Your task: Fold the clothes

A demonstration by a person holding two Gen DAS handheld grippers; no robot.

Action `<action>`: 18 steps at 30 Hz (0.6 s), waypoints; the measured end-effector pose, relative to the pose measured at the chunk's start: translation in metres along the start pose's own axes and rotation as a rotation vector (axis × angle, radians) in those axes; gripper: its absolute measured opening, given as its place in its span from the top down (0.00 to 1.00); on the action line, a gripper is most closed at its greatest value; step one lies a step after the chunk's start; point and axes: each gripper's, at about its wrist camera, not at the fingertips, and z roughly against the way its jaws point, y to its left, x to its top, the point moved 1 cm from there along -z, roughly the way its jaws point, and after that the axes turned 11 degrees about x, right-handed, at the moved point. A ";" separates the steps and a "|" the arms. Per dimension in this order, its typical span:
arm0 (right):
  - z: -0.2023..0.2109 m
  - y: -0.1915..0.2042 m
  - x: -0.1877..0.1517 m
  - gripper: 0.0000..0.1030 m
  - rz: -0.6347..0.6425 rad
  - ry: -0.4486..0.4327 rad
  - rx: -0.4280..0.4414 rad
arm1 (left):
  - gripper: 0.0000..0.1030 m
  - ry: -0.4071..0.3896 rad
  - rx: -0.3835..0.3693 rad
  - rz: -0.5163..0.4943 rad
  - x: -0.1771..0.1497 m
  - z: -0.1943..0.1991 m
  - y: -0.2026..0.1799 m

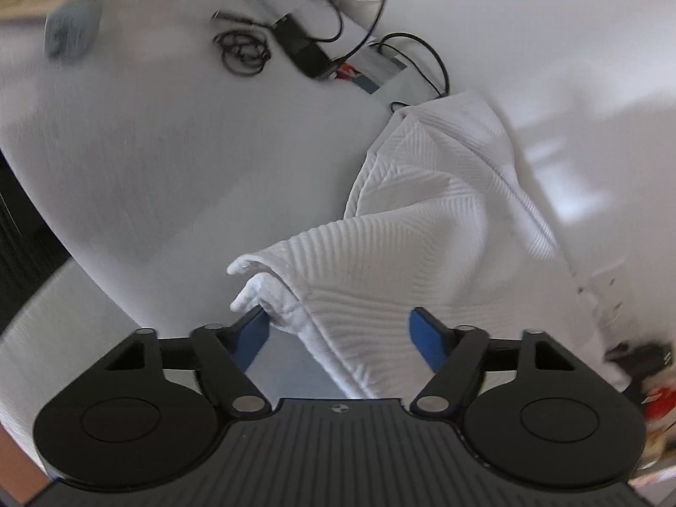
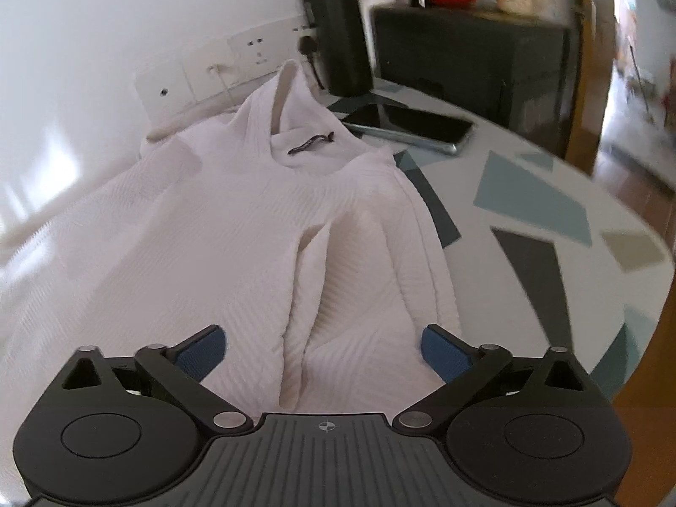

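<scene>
Sweater [image 2: 236, 228], white and ribbed, spread on table [image 2: 528, 219], collar toward 12 o'clock. One sleeve laid lengthwise down the body; folding barely begun, judging by that. Left gripper [image 1: 338, 333] and right gripper [image 2: 323, 350] both agape, clamping nothing.

White wall [image 2: 84, 42] with socket panels [image 2: 236, 61]; round table [image 2: 549, 219] bearing geometric patches; dark cabinet [image 2: 469, 50] behind; wooden floor [image 2: 625, 177] at right.
</scene>
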 end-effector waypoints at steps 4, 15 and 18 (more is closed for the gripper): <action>0.000 -0.017 0.005 0.24 -0.155 0.006 0.052 | 0.46 -0.010 -0.008 -0.010 -0.001 -0.001 -0.004; -0.012 0.003 -0.011 0.28 -0.091 0.025 0.033 | 0.63 -0.041 0.026 -0.058 0.000 -0.005 -0.011; -0.003 0.013 -0.009 0.29 -0.070 -0.028 0.034 | 0.84 -0.061 0.016 -0.073 0.003 0.001 -0.011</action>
